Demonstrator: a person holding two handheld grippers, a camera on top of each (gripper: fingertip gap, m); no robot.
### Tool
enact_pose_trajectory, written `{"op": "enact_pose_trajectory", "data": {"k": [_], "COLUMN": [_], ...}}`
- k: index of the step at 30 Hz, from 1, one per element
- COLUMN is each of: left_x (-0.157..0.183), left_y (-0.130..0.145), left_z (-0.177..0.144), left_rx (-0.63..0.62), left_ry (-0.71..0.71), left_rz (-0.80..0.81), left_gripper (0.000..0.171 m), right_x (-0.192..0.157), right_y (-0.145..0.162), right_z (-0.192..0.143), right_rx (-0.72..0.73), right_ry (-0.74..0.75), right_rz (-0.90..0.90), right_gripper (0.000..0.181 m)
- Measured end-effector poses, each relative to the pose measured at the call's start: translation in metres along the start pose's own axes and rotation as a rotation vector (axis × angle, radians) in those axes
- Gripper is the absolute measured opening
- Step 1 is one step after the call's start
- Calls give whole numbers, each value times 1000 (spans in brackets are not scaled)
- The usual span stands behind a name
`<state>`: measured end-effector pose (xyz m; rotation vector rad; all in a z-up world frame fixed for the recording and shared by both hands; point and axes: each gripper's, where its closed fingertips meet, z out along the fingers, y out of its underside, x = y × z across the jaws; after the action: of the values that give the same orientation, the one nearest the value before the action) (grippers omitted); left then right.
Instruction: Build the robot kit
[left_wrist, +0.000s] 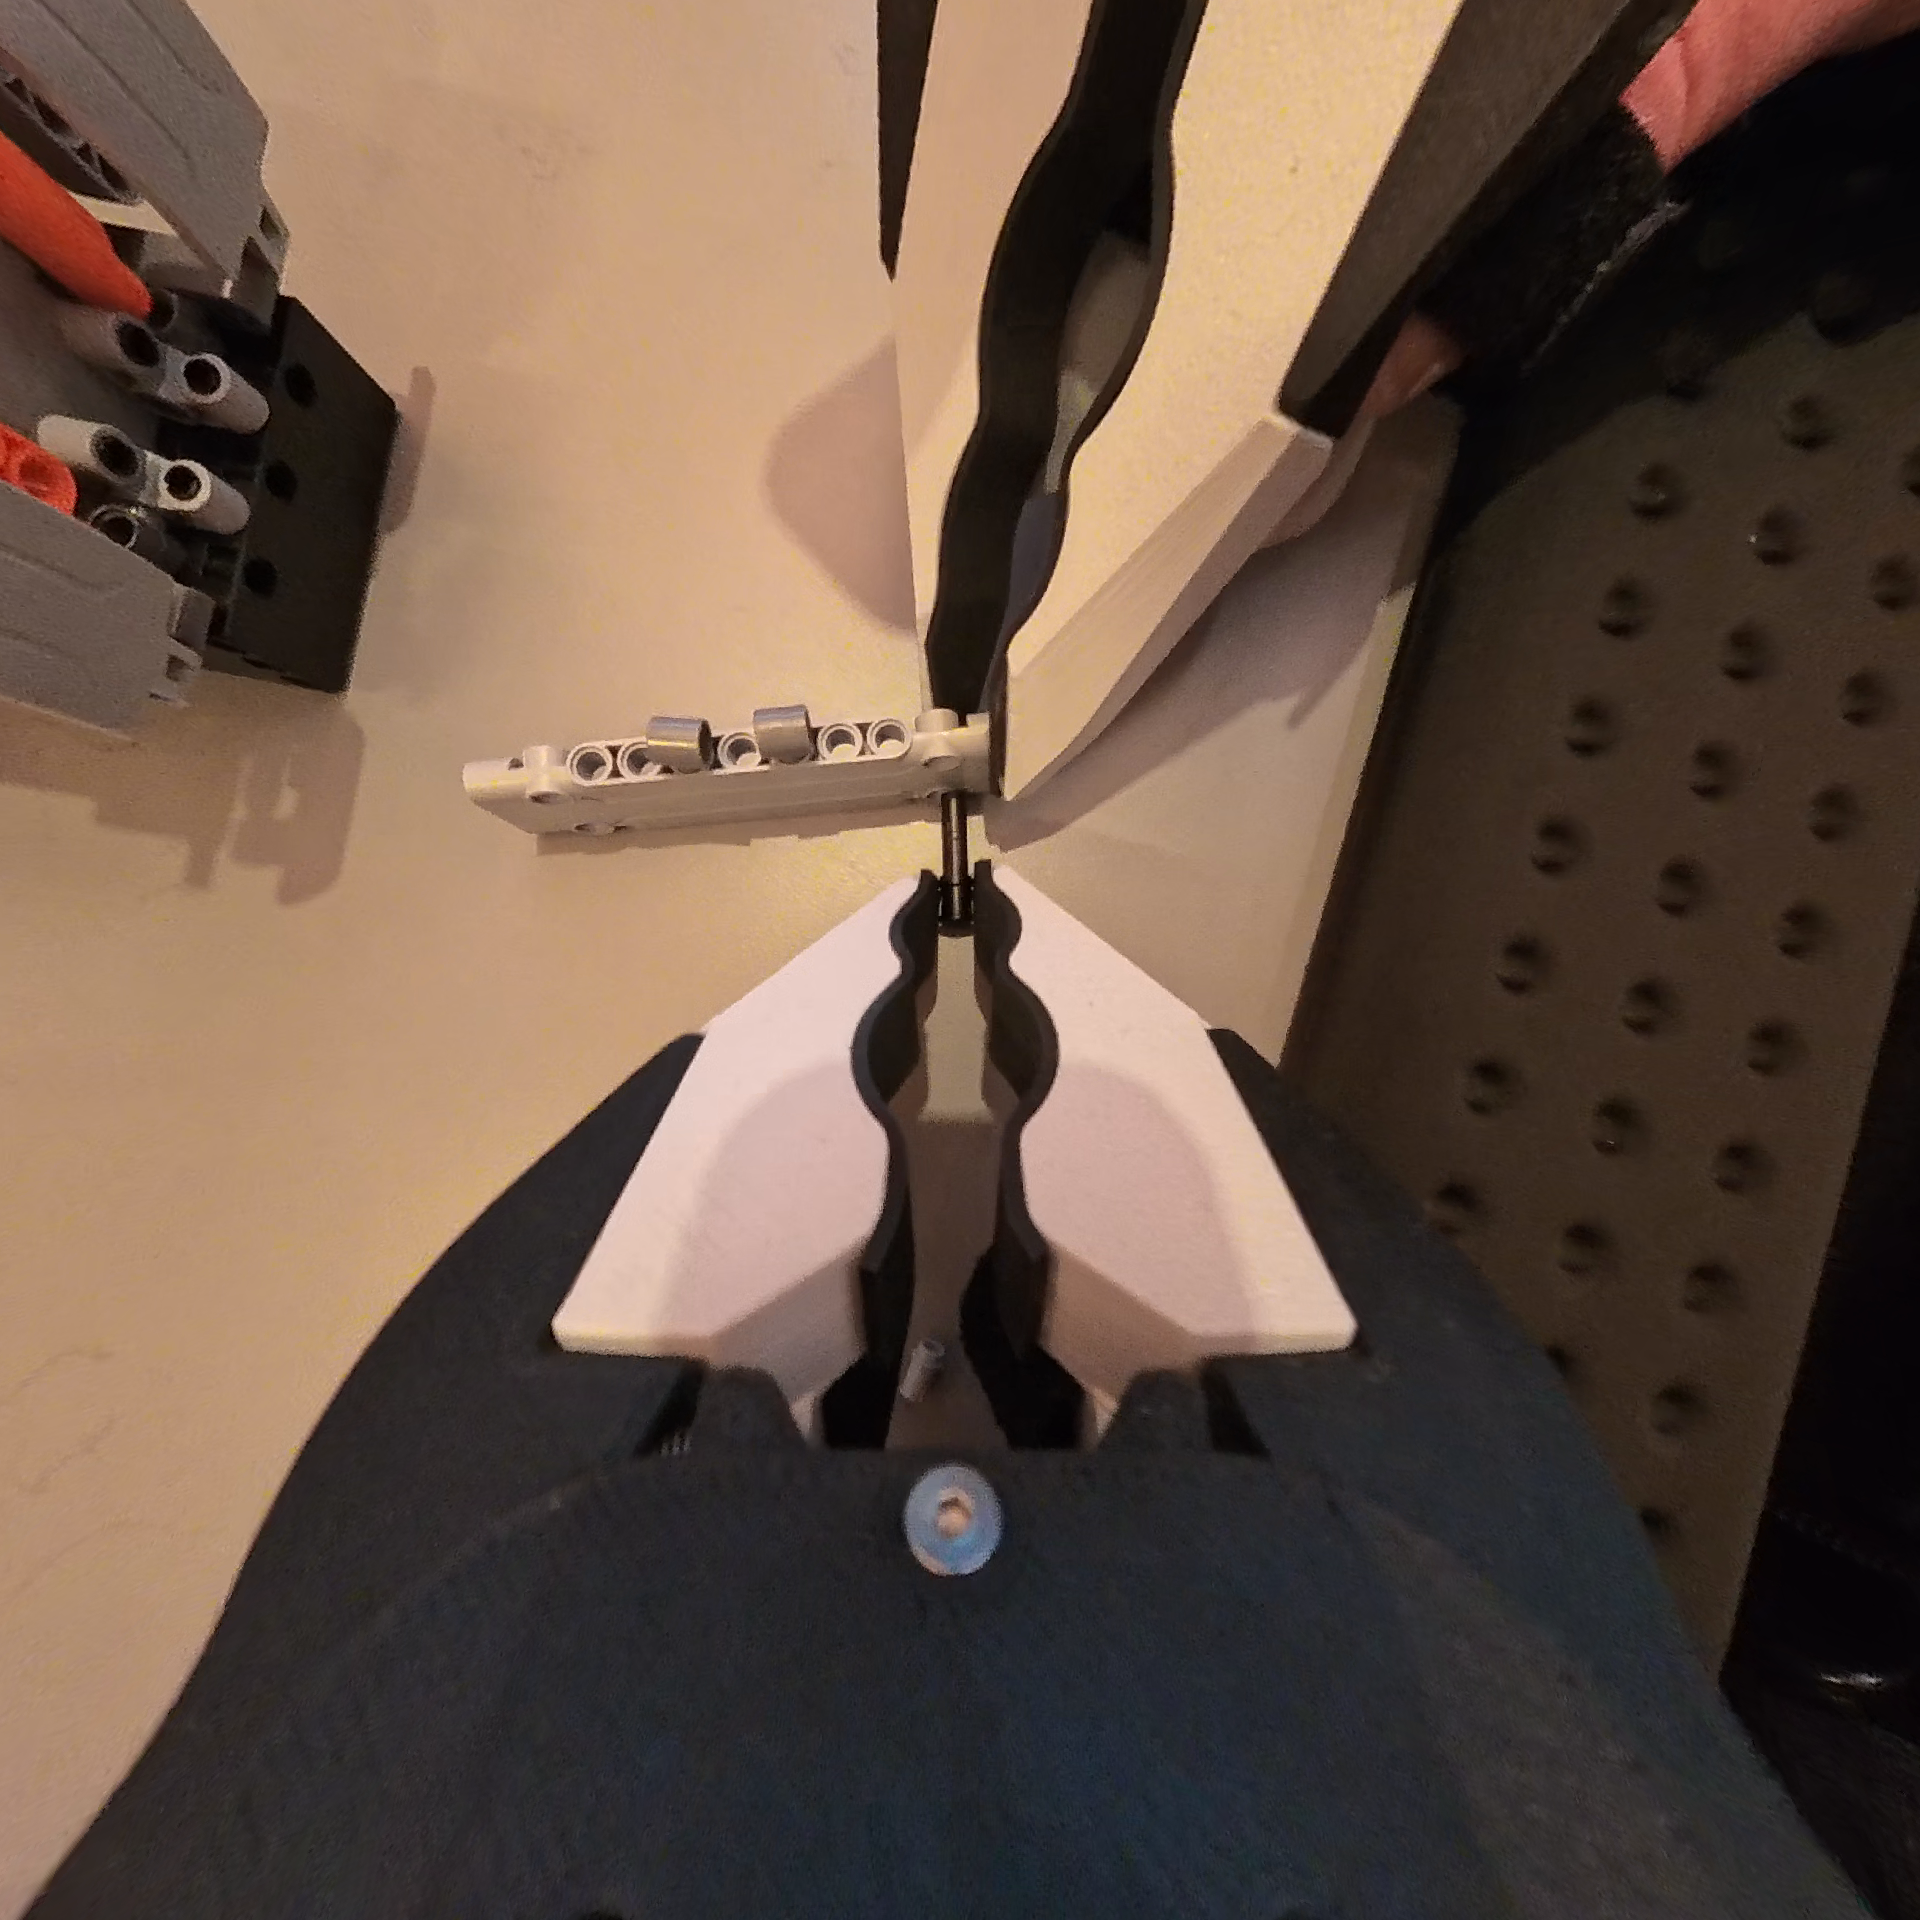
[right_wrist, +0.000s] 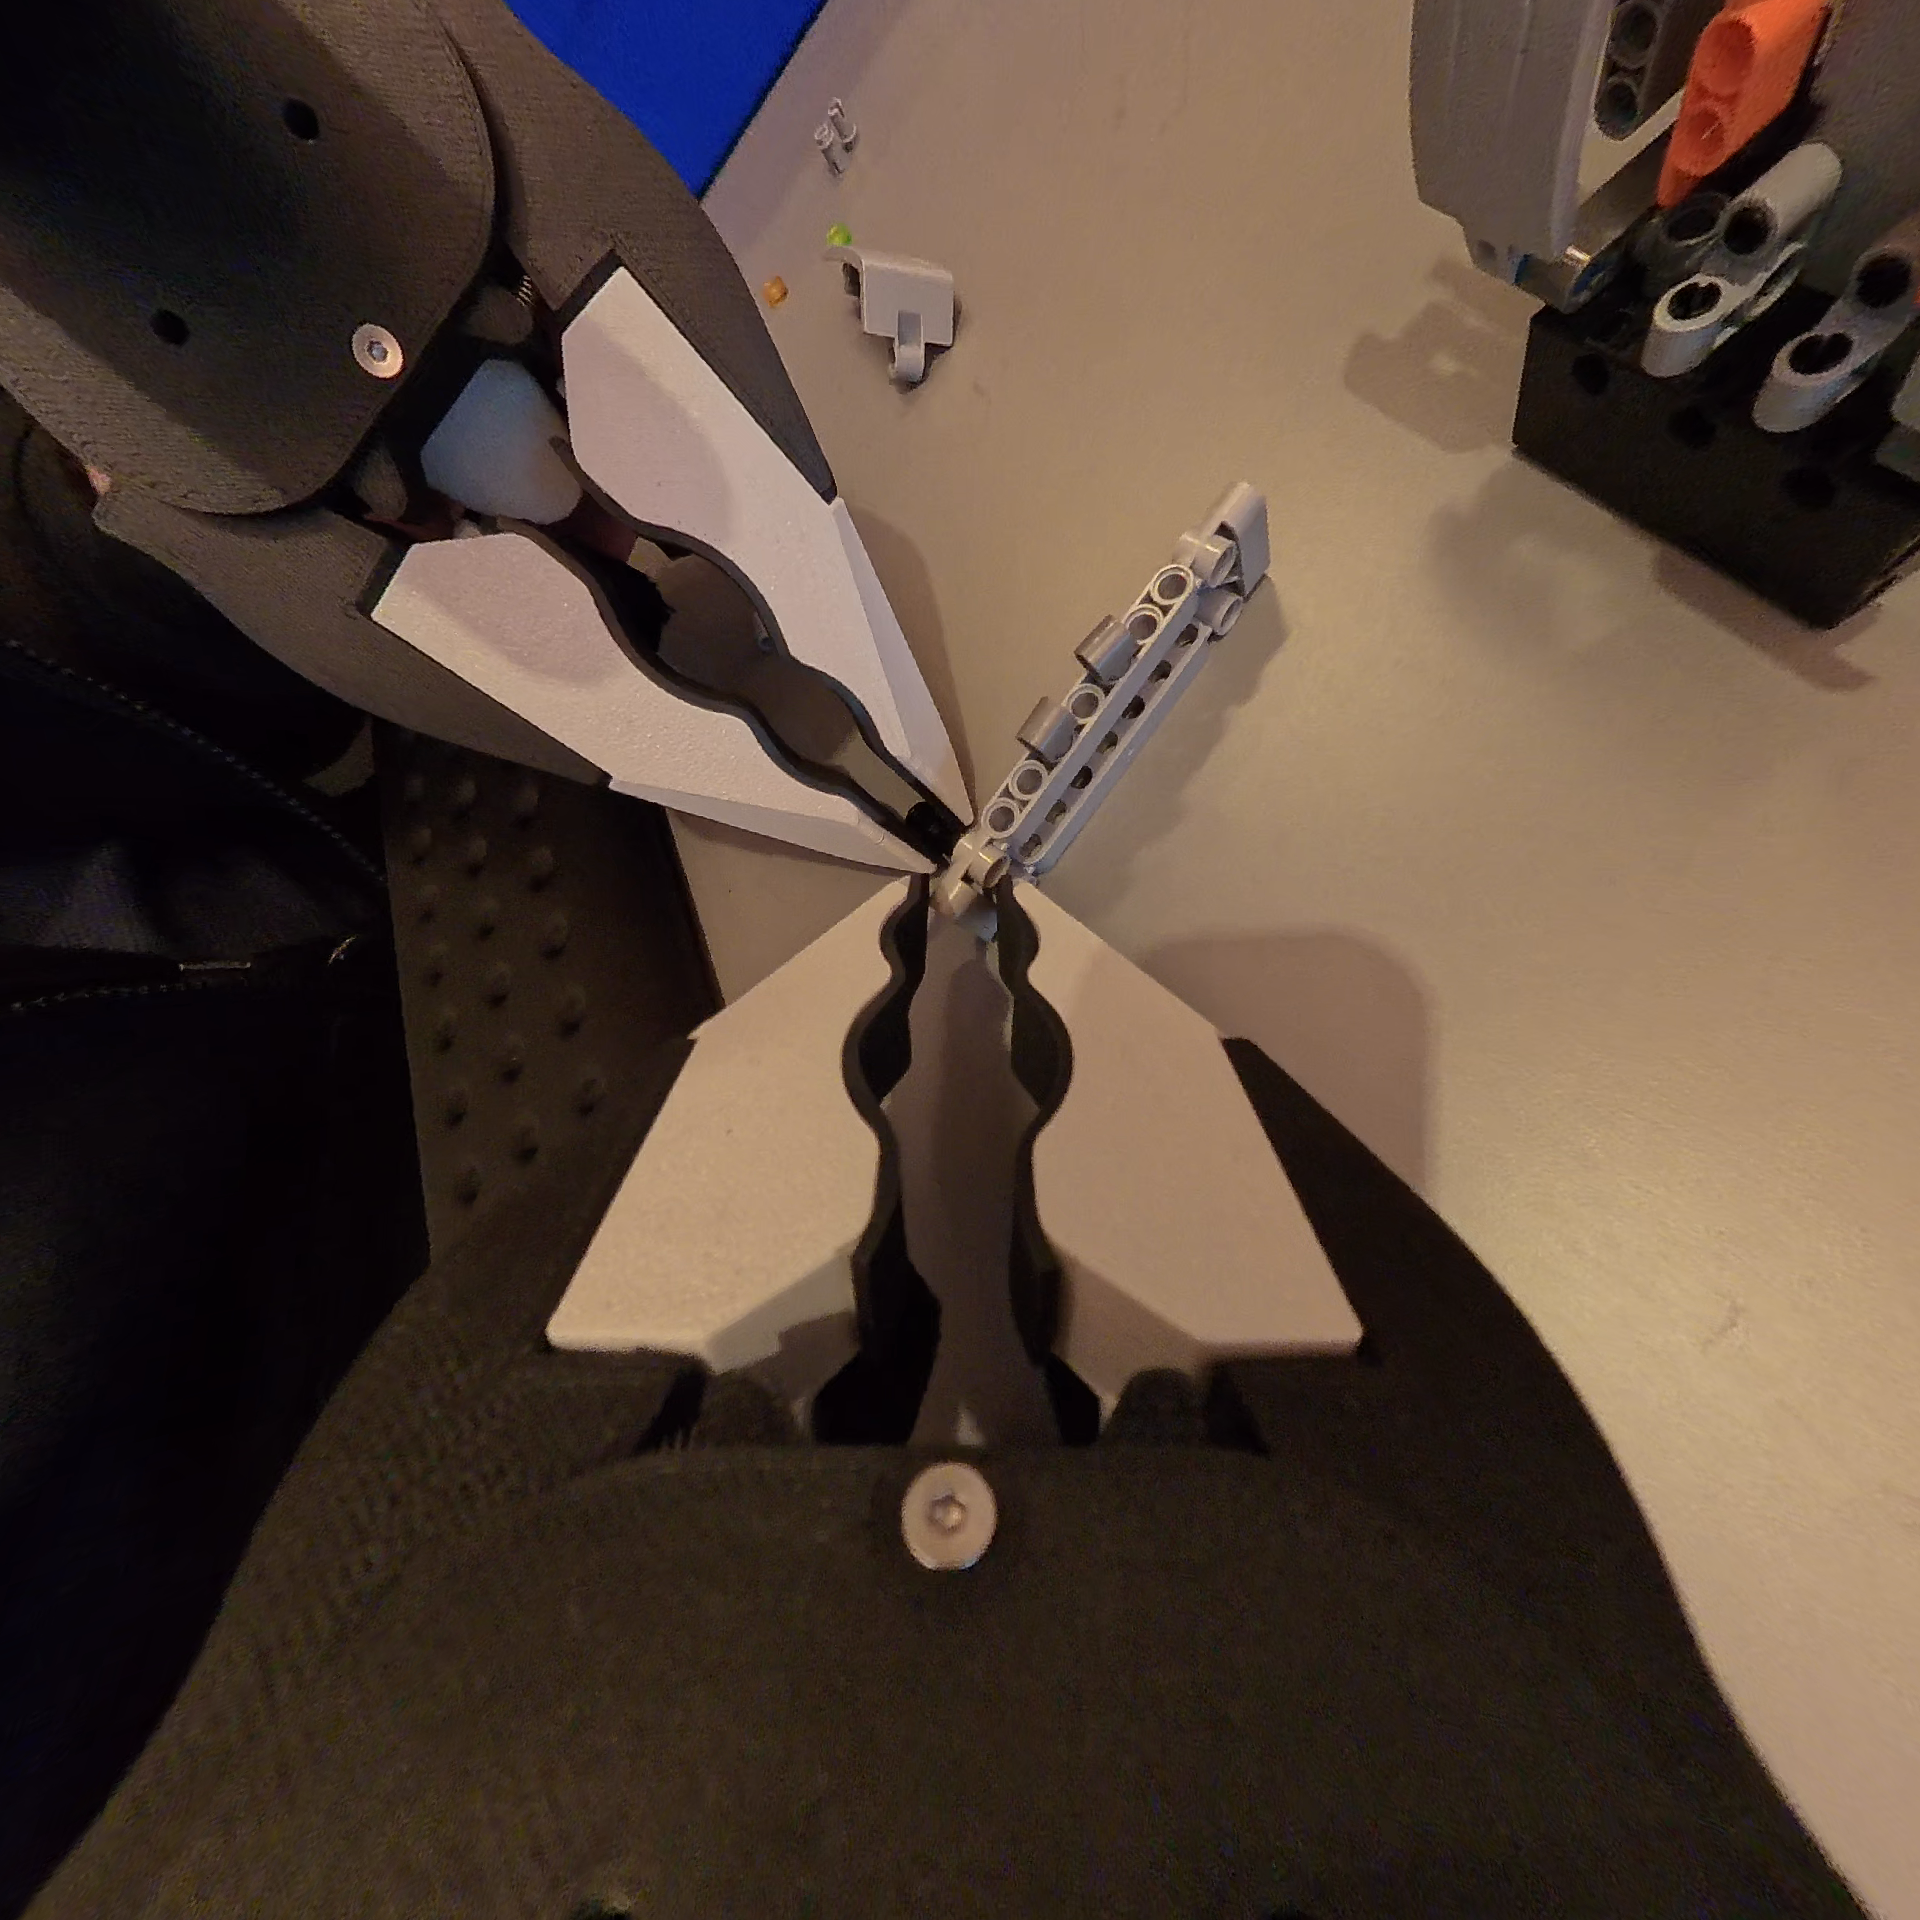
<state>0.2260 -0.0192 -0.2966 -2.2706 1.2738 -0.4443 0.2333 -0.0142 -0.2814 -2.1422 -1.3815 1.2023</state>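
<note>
A light grey holed toy beam (left_wrist: 717, 774) with two small grey sleeves on it hangs above the pale table. In the left wrist view my left gripper (left_wrist: 954, 902) is shut on a small black pin (left_wrist: 953, 847) whose far end meets the beam's right end. The right gripper (left_wrist: 977, 717) comes from above and is shut on that same end of the beam. In the right wrist view my right gripper (right_wrist: 961, 902) pinches the beam (right_wrist: 1101, 707) at its near end. The left gripper (right_wrist: 928, 826) comes in from the left with the black pin (right_wrist: 923, 821).
A toy assembly on a black block, with grey tubes and orange parts, stands at the left (left_wrist: 208, 468) and shows at the top right (right_wrist: 1714, 343). Small loose grey pieces (right_wrist: 899, 296) lie farther off. A dark studded mat (left_wrist: 1662, 935) borders the table's right side. Both grippers' tips are close together, under 4 cm apart.
</note>
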Motion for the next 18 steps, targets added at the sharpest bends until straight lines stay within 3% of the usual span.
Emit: {"op": "enact_pose_trajectory", "data": {"k": [18], "left_x": [-1], "left_y": [-2], "left_z": [1], "left_rx": [-1], "left_ry": [29], "left_rz": [-63], "left_gripper": [4], "right_x": [1], "right_y": [-2], "right_z": [0], "right_rx": [26], "right_ry": [4], "right_rz": [-22], "right_gripper": [9]}}
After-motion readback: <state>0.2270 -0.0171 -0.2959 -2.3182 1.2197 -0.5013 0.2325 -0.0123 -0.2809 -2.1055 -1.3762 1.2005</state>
